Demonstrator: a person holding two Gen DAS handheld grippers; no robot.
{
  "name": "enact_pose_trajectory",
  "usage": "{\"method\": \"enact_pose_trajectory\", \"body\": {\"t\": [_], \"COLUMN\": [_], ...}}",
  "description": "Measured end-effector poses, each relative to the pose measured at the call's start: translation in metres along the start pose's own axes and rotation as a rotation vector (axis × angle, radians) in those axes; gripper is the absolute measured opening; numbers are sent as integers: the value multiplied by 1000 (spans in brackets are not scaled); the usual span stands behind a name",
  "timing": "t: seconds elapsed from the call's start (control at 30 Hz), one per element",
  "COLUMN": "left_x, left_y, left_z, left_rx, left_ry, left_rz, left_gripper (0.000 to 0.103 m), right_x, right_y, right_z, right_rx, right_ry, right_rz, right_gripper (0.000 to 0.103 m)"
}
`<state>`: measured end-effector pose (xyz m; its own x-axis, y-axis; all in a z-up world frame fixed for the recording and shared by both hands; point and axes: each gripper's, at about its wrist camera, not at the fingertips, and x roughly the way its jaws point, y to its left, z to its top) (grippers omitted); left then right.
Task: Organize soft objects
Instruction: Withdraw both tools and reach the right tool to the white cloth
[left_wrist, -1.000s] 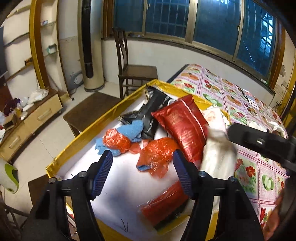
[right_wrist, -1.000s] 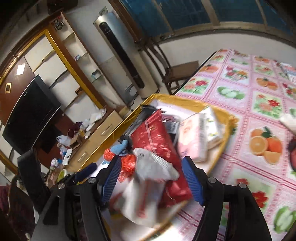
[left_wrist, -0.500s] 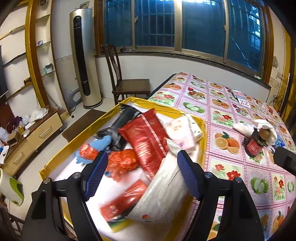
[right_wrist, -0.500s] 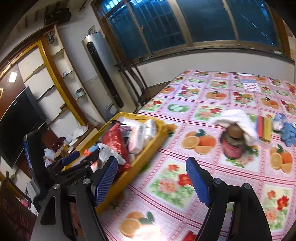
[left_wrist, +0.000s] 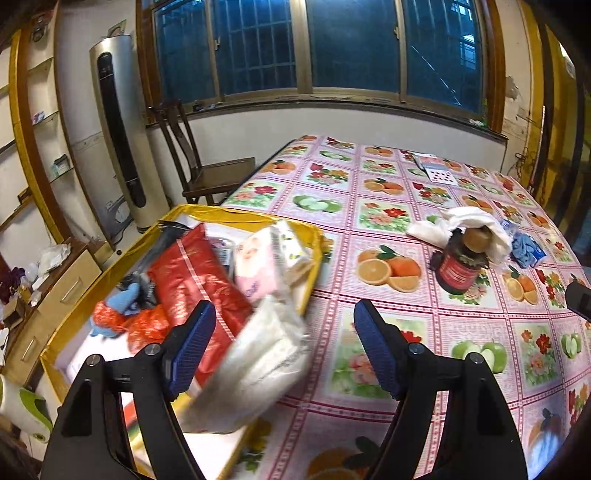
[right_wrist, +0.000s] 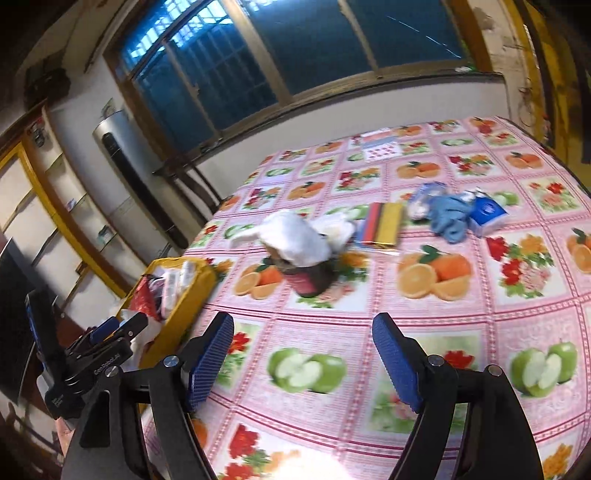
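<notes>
Fruit-and-flower oilcloth covers the surface (left_wrist: 373, 221). At its nine o'clock edge sits a yellow fabric box (left_wrist: 314, 254) stuffed with soft packs: a red foil pouch (left_wrist: 192, 273), a pink tissue pack (left_wrist: 258, 269), a blurred white plastic bag (left_wrist: 258, 354) (lying over the rim). Left tool (left_wrist: 284, 350) gapes, empty, beside that bag. Right tool (right_wrist: 303, 365) also gapes, empty; at its twelve o'clock a white cloth (right_wrist: 295, 240) drapes a dark jar (right_wrist: 310, 280).
</notes>
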<state>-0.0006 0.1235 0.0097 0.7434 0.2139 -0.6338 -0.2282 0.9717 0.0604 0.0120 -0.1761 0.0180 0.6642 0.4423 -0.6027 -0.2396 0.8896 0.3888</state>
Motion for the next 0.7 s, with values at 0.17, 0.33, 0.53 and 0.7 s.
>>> {"method": "enact_pose_trajectory", "body": {"t": [0.17,0.33,0.53,0.7], "left_x": [10,16,32,48], "left_y": [-21,-35,-57,-69], "left_z": [5,13,39,58], "left_rx": [24,21,40,18], "left_ry": [18,42,71,114], "left_rz": [-32,-88,-163,-216], "left_gripper": [84,84,84,84], "right_x": [-3,3,23,54], "right_y": [-28,-37,-30,-14], "right_z": [2,9,28,51], "right_rx": [36,23,-10,14], "right_ry": [-4,-3,25,58], "right_rz": [-43,-61,5,152], "right_gripper": [80,80,80,80]}}
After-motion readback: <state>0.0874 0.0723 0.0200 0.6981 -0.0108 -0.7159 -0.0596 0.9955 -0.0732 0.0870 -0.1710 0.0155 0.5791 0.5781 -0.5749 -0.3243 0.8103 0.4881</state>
